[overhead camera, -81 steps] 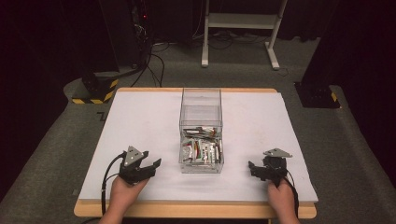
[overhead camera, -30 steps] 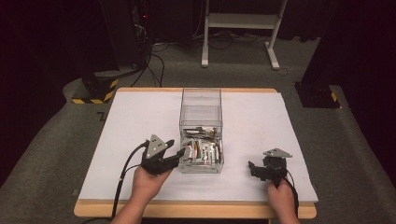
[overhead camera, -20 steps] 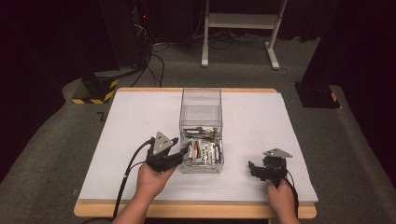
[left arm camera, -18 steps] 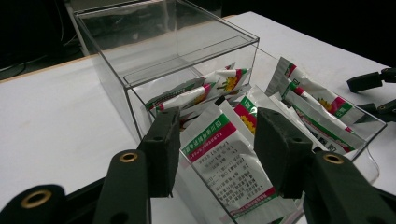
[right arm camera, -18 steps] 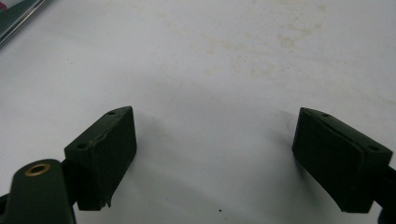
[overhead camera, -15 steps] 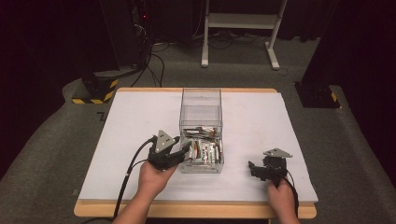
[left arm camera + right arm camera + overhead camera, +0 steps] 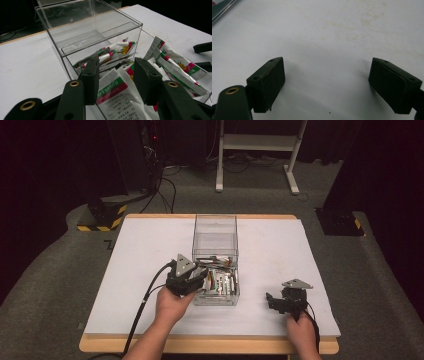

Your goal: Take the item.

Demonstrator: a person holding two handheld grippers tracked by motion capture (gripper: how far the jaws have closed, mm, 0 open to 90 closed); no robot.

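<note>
A white table [image 7: 150,250] carries a clear plastic box [image 7: 215,227] near its middle, its near end full of white sachets [image 7: 117,97]. The left gripper [image 7: 116,80] reaches over that end; its jaws have just been closing around one sachet, gaps still showing. The right gripper [image 7: 327,82] rests on bare table, well apart, jaws wide.

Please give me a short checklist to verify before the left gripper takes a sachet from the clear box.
1. Left gripper at the clear box: ok.
2. One sachet lies between its jaws, which have just been closing: ok.
3. Pads pressing on the sachet: not ok, gaps remain.
4. Only one sachet caught: cannot tell, neighbours overlap.
5. Right gripper open, resting apart on the white table: ok.
</note>
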